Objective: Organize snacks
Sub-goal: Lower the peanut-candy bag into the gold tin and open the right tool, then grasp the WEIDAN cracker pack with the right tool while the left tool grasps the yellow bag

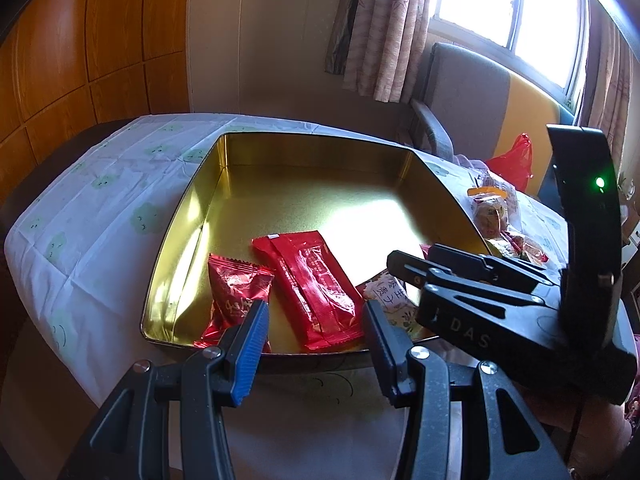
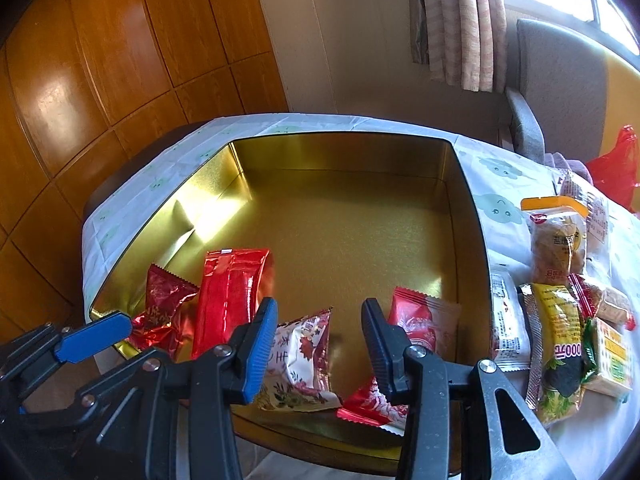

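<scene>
A gold tin [image 1: 192, 216] [image 2: 468, 216] stands open on the clothed table. In it lie a crinkled red foil packet [image 1: 236, 296] [image 2: 160, 308], a long red packet [image 1: 316, 284] [image 2: 228, 300], a white flowered packet [image 2: 300, 364] [image 1: 390, 300] and a pink-red packet [image 2: 424, 324]. My left gripper [image 1: 316, 320] hangs open over the tin's near edge, nothing between its fingers. Over the near right part of the tin my right gripper [image 2: 320, 312] [image 1: 412, 254] is open too, above the white and pink-red packets and holding nothing.
Several loose snacks lie on the cloth right of the tin: a yellow packet [image 2: 560, 344], an orange-topped bag [image 2: 556, 240], a white sachet [image 2: 506, 328]. A red plastic bag [image 2: 616, 168] and a grey chair [image 2: 560, 92] stand behind. The left gripper's blue pad [image 2: 94, 336] shows at lower left.
</scene>
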`<act>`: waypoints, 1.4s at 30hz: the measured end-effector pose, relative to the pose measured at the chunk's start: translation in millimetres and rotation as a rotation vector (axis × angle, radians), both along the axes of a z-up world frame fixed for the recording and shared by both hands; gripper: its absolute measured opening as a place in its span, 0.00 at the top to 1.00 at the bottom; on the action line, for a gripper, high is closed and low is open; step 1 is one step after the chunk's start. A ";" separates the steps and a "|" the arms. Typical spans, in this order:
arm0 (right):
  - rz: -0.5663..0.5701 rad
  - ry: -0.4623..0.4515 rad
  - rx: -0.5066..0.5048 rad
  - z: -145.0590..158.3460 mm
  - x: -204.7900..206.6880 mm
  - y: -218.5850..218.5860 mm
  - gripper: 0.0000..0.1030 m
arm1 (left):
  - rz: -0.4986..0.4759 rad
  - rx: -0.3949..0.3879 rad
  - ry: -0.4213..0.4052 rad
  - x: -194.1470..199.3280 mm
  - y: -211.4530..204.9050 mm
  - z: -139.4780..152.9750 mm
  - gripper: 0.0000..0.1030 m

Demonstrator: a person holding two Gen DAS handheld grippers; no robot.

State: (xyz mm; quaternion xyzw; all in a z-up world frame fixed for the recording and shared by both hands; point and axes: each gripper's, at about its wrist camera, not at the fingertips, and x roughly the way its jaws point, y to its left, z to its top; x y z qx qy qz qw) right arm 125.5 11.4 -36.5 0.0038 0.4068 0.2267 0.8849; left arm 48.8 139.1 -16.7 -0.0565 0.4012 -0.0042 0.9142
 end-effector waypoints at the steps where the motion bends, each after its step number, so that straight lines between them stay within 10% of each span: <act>1: 0.001 -0.003 0.001 0.2 -1.3 -1.3 0.57 | 0.002 0.001 -0.001 -0.1 0.2 0.2 0.52; 23: -0.197 -0.086 0.034 22.8 -35.6 -81.4 0.47 | -0.113 -0.066 -0.011 -5.6 -23.1 4.5 0.52; 42: -0.494 0.040 -0.004 -21.0 -48.4 -217.5 0.44 | -0.315 -0.044 0.017 -28.1 -91.0 -3.3 0.52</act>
